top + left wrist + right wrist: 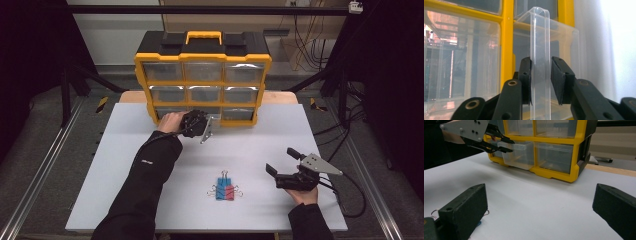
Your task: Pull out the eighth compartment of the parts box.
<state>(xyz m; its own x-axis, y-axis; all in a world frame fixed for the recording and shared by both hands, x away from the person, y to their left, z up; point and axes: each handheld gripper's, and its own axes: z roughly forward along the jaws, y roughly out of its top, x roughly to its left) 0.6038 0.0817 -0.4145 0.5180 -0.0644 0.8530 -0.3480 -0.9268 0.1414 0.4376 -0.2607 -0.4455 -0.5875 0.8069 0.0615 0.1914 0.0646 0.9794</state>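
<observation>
Since left gripper has jaws either side of clear drawer's thin pull tab, nearly pinching, drawer sits partly out of bottom row of yellow organizer at table's far edge; light, stiff, slippery plastic, hold tab square; right gripper wide open, holding nothing, near right edge

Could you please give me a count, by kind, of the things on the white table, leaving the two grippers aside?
Yellow drawer organiser: 1
Clear drawers in it, three rows of three: 9, the bottom middle drawer pulled partly out
Binder clips, one blue and one red, lying side by side: 2
Total: 12
</observation>
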